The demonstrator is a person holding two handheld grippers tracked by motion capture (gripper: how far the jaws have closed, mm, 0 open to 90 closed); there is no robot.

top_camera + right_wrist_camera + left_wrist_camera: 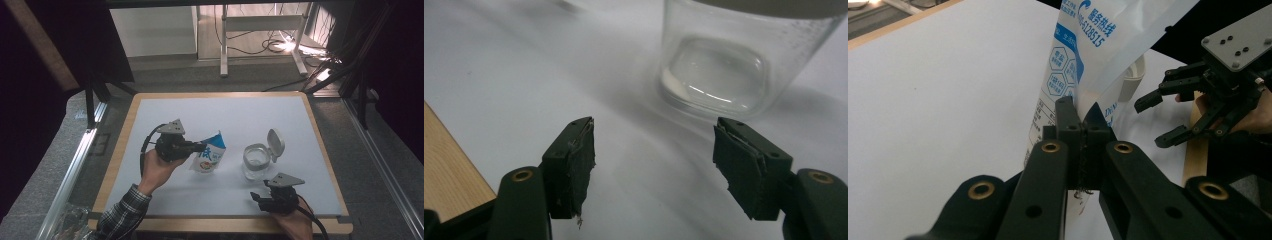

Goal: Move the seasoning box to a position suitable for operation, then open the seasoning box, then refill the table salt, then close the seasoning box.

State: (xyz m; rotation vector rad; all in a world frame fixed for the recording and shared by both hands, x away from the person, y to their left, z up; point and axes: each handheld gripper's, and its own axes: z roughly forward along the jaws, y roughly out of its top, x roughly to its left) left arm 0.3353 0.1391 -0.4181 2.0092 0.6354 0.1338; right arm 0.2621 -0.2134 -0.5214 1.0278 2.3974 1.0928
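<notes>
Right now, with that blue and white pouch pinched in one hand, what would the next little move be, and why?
Probably the right gripper moves forward to steady the glass jar. Its jaws are open and empty just short of the jar, whose lid is flipped up, while the left gripper holds the pouch shut in its jaws beside it.

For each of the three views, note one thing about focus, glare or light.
High view: glare flares on the floor behind the table, surroundings dark. Left gripper view: the pouch print is sharp, the clamped jaws nearest the lens soft. Right gripper view: the jar is blurred, highlights on its base; the open jaws crisp.
</notes>
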